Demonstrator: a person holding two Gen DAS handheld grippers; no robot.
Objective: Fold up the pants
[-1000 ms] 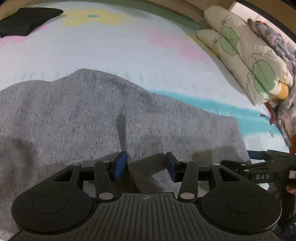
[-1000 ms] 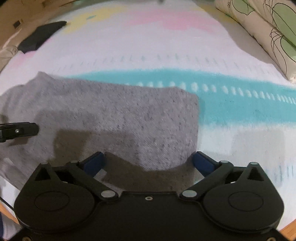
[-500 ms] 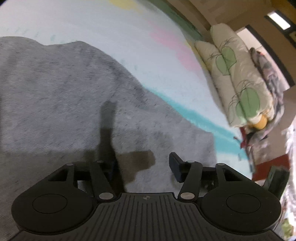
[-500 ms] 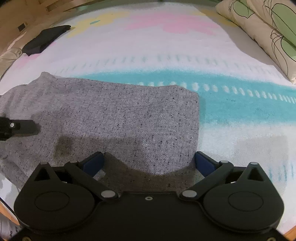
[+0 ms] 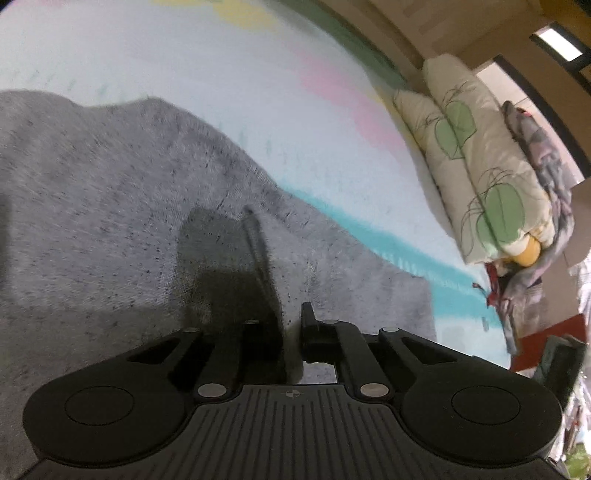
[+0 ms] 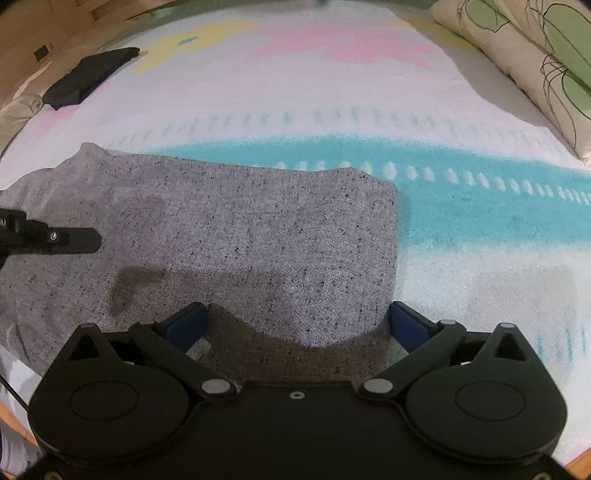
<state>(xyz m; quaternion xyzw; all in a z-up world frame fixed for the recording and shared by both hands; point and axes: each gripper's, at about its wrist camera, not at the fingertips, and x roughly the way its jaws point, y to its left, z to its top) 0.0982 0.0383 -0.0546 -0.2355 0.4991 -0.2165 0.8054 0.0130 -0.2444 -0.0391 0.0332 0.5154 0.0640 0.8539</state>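
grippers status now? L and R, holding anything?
Left gripper: fingers have just been closing, now pinched on a raised fold of the gray pants.
Right gripper: open wide over the pants' edge, holding nothing.

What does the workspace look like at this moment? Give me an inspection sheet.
Surface: bed cover with pastel flowers and a teal stripe.
Job's things: grey pants lying mostly flat on the cover, not yet folded over.
Clutter: dark folded garment at the far corner, apart from the pants.
Grippers: left gripper has just been closing its fingers, with a raised ridge of the pants pinched between them; right gripper is wide open over the pants' near edge.
Cables: thin dark cord at the bed's near edge.
Surroundings: leaf-print pillows, a heap of clothes beside them, wooden wall.
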